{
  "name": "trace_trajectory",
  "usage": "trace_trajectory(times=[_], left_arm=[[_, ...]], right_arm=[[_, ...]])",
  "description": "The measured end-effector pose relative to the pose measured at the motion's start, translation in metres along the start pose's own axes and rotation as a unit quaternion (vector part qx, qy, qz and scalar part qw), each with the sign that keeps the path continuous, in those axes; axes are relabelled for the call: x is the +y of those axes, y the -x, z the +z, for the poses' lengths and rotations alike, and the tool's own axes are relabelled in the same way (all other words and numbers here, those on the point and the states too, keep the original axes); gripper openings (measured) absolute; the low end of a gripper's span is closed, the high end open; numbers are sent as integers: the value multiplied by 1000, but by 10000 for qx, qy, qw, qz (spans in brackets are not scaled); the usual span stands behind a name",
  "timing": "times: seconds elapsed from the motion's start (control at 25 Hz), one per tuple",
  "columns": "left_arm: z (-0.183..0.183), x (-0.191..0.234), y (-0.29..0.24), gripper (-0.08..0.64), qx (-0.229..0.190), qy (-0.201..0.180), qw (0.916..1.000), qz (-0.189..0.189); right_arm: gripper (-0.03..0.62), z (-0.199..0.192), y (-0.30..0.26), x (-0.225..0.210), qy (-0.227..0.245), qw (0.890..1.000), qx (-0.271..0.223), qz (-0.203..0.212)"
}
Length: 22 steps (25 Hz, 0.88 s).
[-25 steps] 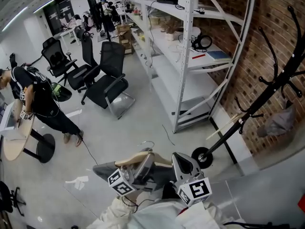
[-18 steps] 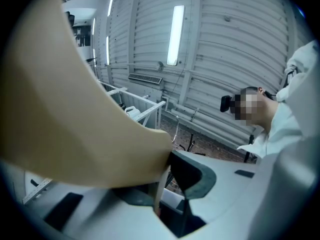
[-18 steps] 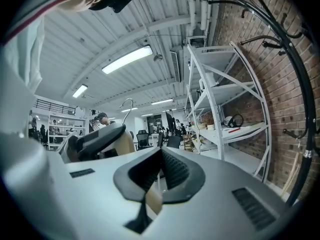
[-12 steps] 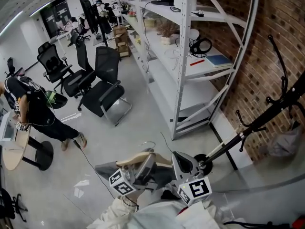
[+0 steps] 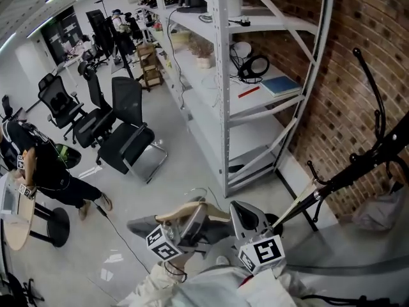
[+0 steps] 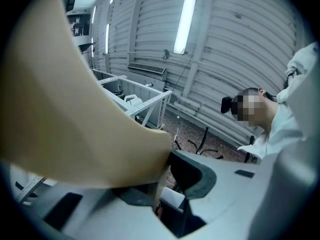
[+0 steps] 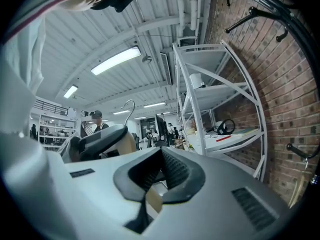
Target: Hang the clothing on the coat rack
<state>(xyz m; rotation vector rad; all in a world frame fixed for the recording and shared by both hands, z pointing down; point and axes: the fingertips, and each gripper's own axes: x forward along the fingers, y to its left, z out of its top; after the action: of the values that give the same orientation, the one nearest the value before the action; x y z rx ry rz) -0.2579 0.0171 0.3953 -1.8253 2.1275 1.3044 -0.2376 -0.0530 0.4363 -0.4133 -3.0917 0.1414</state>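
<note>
A tan wooden hanger (image 5: 190, 210) with a metal hook (image 5: 199, 191) carries dark grey clothing (image 5: 146, 226) low in the head view. My left gripper (image 5: 195, 217) is shut on the hanger's middle, and in the left gripper view the wood (image 6: 75, 109) fills the space between its jaws. My right gripper (image 5: 238, 213) meets the hanger's right arm. Its jaws stand close together around a tan strip (image 7: 152, 201) that looks like the arm's end. The black coat rack (image 5: 358, 168) leans across the right, its base (image 5: 275, 220) just beyond the right gripper. The rack's hooks (image 7: 255, 13) arch overhead.
A tall white shelving unit (image 5: 223, 107) stands ahead along the brick wall (image 5: 358, 75). Black office chairs (image 5: 128, 142) are at the left middle. A person (image 5: 38, 171) bends over a round table at far left. A grey bundle (image 5: 378, 211) lies below the rack.
The whole scene has shifted: the shelving and chairs slid left and the coat rack's top moved off to the right. Both grippers keep the hanger in the same pose before me.
</note>
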Motion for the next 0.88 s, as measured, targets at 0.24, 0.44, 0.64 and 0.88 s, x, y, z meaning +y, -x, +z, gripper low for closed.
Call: trace_trajectory(times=[0.24,0.44,0.64,0.88], left_arm=[[-13,16,-47,104,199,191,9993,-258],[-20,25,-72,104,375,437,9967,-578],[-32,33,-94,104,703,794,9895,-985],[-40,34,-108,104,1135,1299,9729,-1539]], right_arm=[[23,11,-3,-49,-34,9991,-62,-407],[23,16,0,-70,6,9963,-139,-843],[23,16,10,-91,12,9881,-148,-1532],[23,21,21,-94,68,9708,-197,-2392]])
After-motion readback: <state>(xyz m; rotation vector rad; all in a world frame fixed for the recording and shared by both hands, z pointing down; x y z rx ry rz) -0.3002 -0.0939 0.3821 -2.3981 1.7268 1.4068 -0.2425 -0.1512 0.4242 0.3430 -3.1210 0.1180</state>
